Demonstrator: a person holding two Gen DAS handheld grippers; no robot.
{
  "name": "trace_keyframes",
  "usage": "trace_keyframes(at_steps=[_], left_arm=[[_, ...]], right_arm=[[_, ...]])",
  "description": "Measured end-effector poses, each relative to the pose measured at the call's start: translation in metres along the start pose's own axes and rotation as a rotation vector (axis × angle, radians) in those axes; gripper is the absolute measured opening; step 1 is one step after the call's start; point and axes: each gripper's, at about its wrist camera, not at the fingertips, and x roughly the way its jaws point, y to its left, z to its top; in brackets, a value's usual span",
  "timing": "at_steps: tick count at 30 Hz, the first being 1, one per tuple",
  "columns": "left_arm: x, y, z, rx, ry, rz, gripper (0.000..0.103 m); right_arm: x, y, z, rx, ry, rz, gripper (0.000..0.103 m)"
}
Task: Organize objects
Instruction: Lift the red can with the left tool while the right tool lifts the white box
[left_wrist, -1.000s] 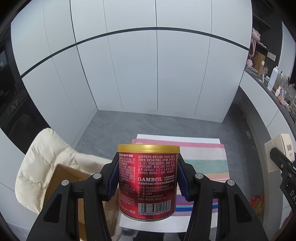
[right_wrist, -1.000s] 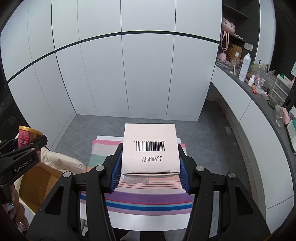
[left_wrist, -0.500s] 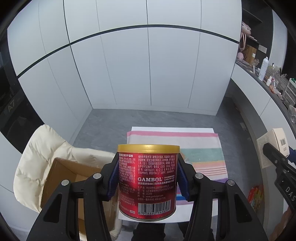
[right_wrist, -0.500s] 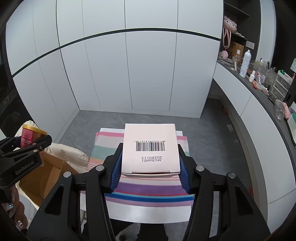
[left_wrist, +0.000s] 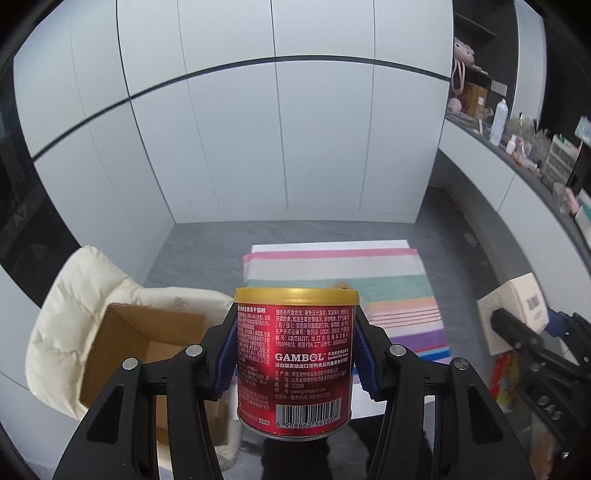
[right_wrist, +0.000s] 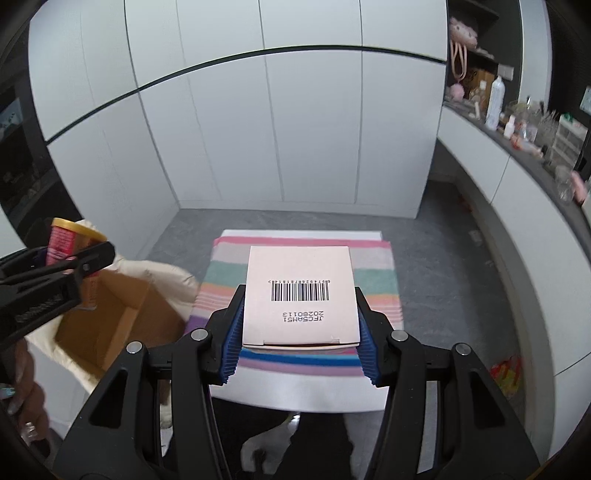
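My left gripper (left_wrist: 295, 354) is shut on a red can (left_wrist: 295, 362) with a gold lid, held upright in the air. In the right wrist view the same can (right_wrist: 64, 240) shows at the far left, above an open cardboard box (right_wrist: 110, 321). My right gripper (right_wrist: 300, 328) is shut on a flat white box (right_wrist: 301, 295) with a barcode on top, held over the striped cloth (right_wrist: 373, 284). In the left wrist view that white box (left_wrist: 517, 314) and the right gripper appear at the right edge. The cardboard box (left_wrist: 136, 339) lies below and left of the can.
The cardboard box rests on a cream padded jacket (left_wrist: 74, 295) draped over a seat. The striped cloth covers a small white table (right_wrist: 303, 395). White cabinet doors (left_wrist: 295, 147) fill the back. A cluttered counter (left_wrist: 535, 158) runs along the right. A colourful bag (right_wrist: 508, 373) lies on the floor.
Both grippers have moved back and a little lower with their loads. The cardboard box and jacket now show more fully at the left, and the striped cloth has shifted right in the left wrist view.
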Motion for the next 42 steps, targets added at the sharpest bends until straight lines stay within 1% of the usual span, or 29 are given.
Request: trace_keyframes(at_steps=[6,9,12,14,17,24,29,37,42], left_arm=[[-0.007,0.001,-0.030,0.018,0.018,-0.011,0.054],[-0.010,0.008,-0.048,0.008,0.032,-0.025,0.054],[-0.013,0.015,-0.063,-0.015,0.057,-0.045,0.054],[-0.016,0.018,-0.073,-0.020,0.060,-0.050,0.054],[-0.022,0.023,-0.088,-0.016,0.041,-0.022,0.054],[-0.046,0.032,-0.119,-0.030,-0.005,0.003,0.054],[-0.050,0.041,-0.137,-0.059,0.026,-0.021,0.054],[-0.054,0.050,-0.161,-0.071,0.027,0.010,0.054],[-0.050,0.053,-0.175,-0.073,0.053,0.015,0.054]], right_arm=[[-0.017,-0.009,-0.033,0.038,0.002,0.034,0.054],[-0.024,-0.009,-0.049,0.026,-0.004,0.005,0.054],[-0.029,-0.009,-0.067,0.027,0.004,-0.009,0.054],[-0.031,-0.010,-0.074,0.023,0.009,-0.016,0.054],[-0.032,-0.011,-0.086,0.034,0.023,-0.016,0.054],[-0.039,-0.008,-0.112,0.036,0.048,-0.035,0.054],[-0.048,-0.003,-0.129,0.026,0.046,-0.033,0.054],[-0.068,0.001,-0.152,0.021,0.036,-0.017,0.054],[-0.070,0.004,-0.157,0.017,0.045,-0.010,0.054]])
